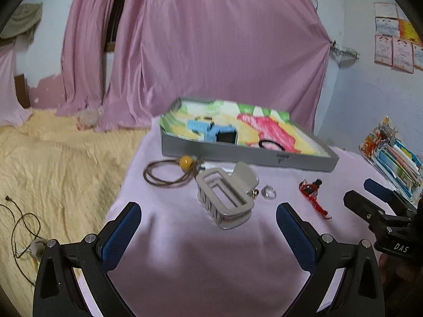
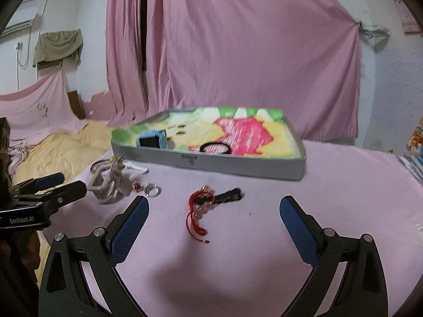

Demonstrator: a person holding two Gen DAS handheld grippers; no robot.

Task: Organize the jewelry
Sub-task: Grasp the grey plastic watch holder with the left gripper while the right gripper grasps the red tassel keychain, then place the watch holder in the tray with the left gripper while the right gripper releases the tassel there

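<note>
Both tools gape wide, holding nothing. Ahead of the right tool (image 2: 214, 211), the red bracelet (image 2: 198, 211) runs lengthwise toward it; ahead of the left tool (image 1: 208, 218), the grey hair claw (image 1: 224, 195) lies angled, bare desk (image 2: 330, 182) around.

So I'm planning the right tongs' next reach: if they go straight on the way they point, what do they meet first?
Probably the red bracelet, which lies on the cloth between the open right tongs and just ahead. Beyond it stands the tray. Depth is hard to judge in this fisheye view.
</note>
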